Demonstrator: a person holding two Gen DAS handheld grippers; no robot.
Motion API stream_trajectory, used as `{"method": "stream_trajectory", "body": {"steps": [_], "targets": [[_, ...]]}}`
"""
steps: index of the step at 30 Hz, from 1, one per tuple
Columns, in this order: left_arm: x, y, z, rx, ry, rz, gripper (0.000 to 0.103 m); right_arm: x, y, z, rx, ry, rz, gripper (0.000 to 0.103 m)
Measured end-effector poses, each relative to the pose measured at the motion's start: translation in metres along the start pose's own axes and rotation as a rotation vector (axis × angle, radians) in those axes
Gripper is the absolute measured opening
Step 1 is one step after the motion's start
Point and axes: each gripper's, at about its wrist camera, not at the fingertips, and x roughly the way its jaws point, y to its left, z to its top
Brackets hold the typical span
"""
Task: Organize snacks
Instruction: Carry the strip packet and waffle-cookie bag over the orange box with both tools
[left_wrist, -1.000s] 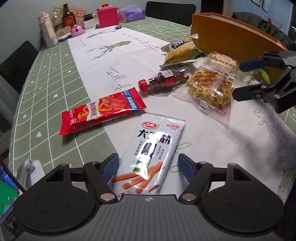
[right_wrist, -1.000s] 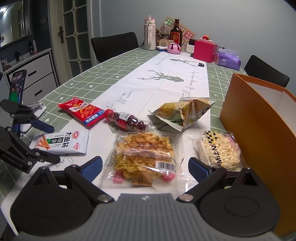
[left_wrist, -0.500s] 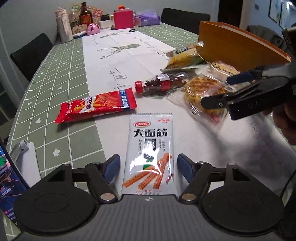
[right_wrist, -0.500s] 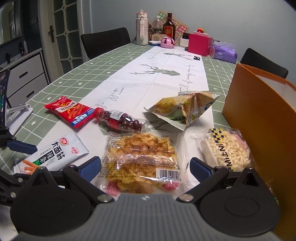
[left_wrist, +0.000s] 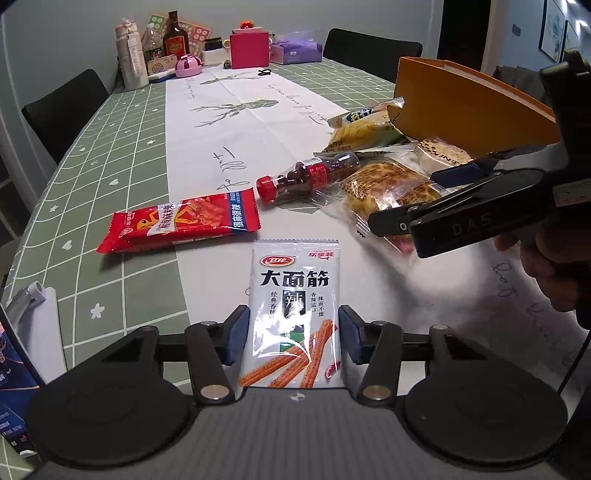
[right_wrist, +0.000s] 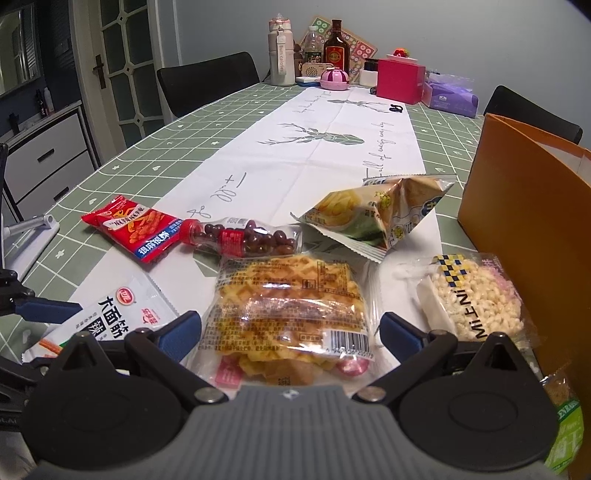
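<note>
My left gripper (left_wrist: 293, 338) is open, its blue pads on either side of a white spicy-strip packet (left_wrist: 293, 295) lying on the table runner. My right gripper (right_wrist: 288, 334) is open around a clear waffle packet (right_wrist: 290, 310); it shows in the left wrist view (left_wrist: 439, 195) over that packet (left_wrist: 388, 188). Also on the table are a red snack packet (left_wrist: 181, 223), a bottle of chocolate beans (left_wrist: 314, 175), a yellow chip bag (right_wrist: 373, 214) and a puffed-rice packet (right_wrist: 476, 295). An orange box (right_wrist: 524, 206) stands at the right.
A white phone stand (left_wrist: 37, 332) is at the left table edge. Bottles, a pink box (right_wrist: 400, 79) and a purple tissue pack (right_wrist: 448, 94) stand at the far end. Black chairs surround the table. A green packet (right_wrist: 565, 424) lies by the orange box.
Both grippers moved forward and lower. The left pads now flank the white packet more closely, and the right pads flank the waffle packet.
</note>
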Motion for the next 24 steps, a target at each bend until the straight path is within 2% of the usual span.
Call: {"method": "stream_trajectory", "body": {"steps": [6,11,14,24], "targets": [[-0.001,0.000,0.000,-0.019,-0.005,0.001,0.057,0.004,-0.008,-0.003,0.043,0.009,0.026,0.100],[-0.003,0.000,0.000,-0.030,-0.007,-0.008,0.056,-0.001,-0.013,-0.005,0.059,-0.001,0.047,0.084],[-0.006,0.000,0.000,-0.035,-0.014,-0.009,0.056,-0.005,-0.016,-0.006,0.067,-0.004,0.059,0.078],[-0.016,-0.003,0.006,-0.032,-0.033,-0.013,0.056,-0.025,-0.018,-0.008,0.075,-0.013,0.099,0.073]]}}
